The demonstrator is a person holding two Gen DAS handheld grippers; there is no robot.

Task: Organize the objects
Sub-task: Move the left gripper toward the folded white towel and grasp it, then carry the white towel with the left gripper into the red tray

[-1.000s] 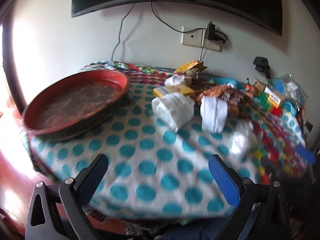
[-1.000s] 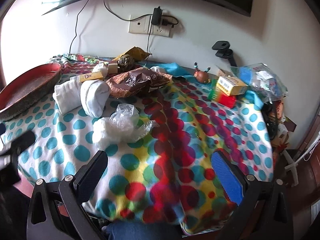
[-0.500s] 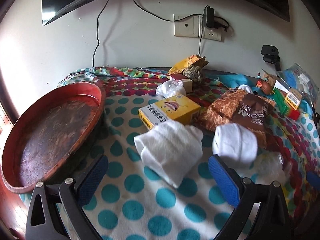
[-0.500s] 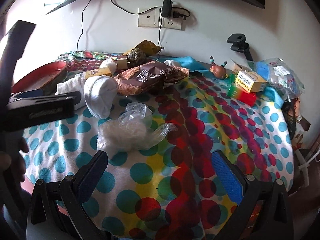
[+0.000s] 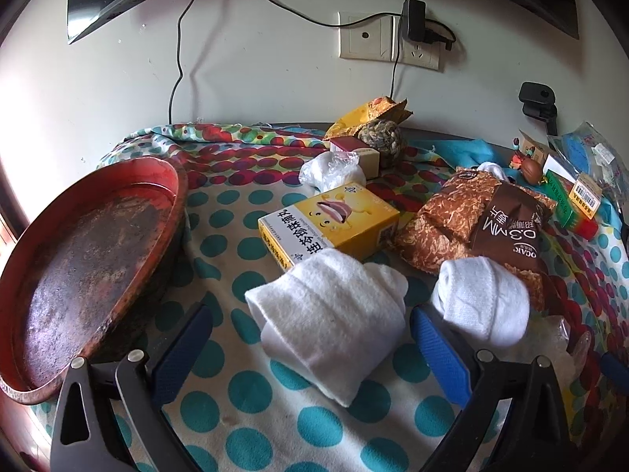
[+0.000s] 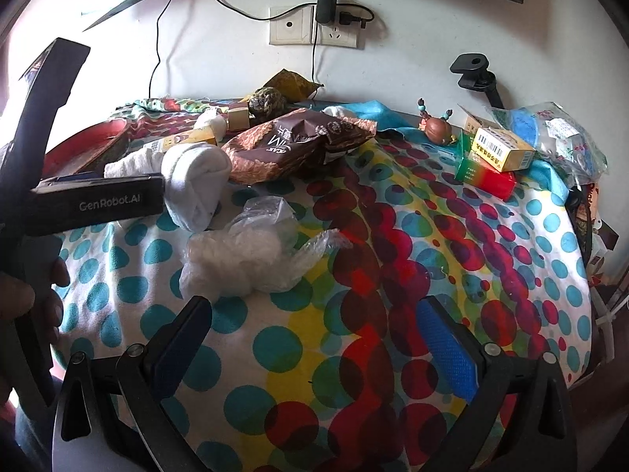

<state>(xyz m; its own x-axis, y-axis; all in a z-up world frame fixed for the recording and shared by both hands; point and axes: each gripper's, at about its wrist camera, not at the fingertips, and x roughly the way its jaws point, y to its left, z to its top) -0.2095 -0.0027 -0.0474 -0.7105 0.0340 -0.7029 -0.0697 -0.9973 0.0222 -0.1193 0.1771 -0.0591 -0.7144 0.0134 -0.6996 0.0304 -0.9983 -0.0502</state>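
White terry cloth filled the space ahead of your left gripper [image 5: 310,348]: a rolled white towel [image 5: 330,314] lay on the polka-dot tablecloth [image 5: 243,393] between its 2 blue-padded fingers [image 5: 440,354], which stood wide apart and touched nothing. Just right of the towel sat a rolled white sock [image 5: 483,303], its far side against a brown snack bag [image 5: 479,220]. A yellow carton [image 5: 330,224] lay just behind the towel, touching or nearly touching it. Further back you had a crumpled white plastic bag [image 5: 332,171], a small beige box [image 5: 359,153], a woven rope ball [image 5: 381,139] and a torn yellow packet [image 5: 369,114] near the wall. The red round tray [image 5: 90,251] sat at the table's left edge, well apart from the towel, with nothing in it.

Your right gripper [image 6: 314,342] also had its fingers spread, holding nothing, above the cloth. A crumpled clear plastic bag [image 6: 251,251] lay just beyond its left finger. From that view the sock [image 6: 196,181] and snack bag [image 6: 298,141] lay further back, and the body of the left gripper [image 6: 98,204] crossed the left side, held in your hand [image 6: 23,295]. On the far right, a yellow barcode box [image 6: 501,149] rested on a green-and-red box [image 6: 485,175], beside a small crab figurine [image 6: 436,128] and a clear bag of blue items [image 6: 550,133].
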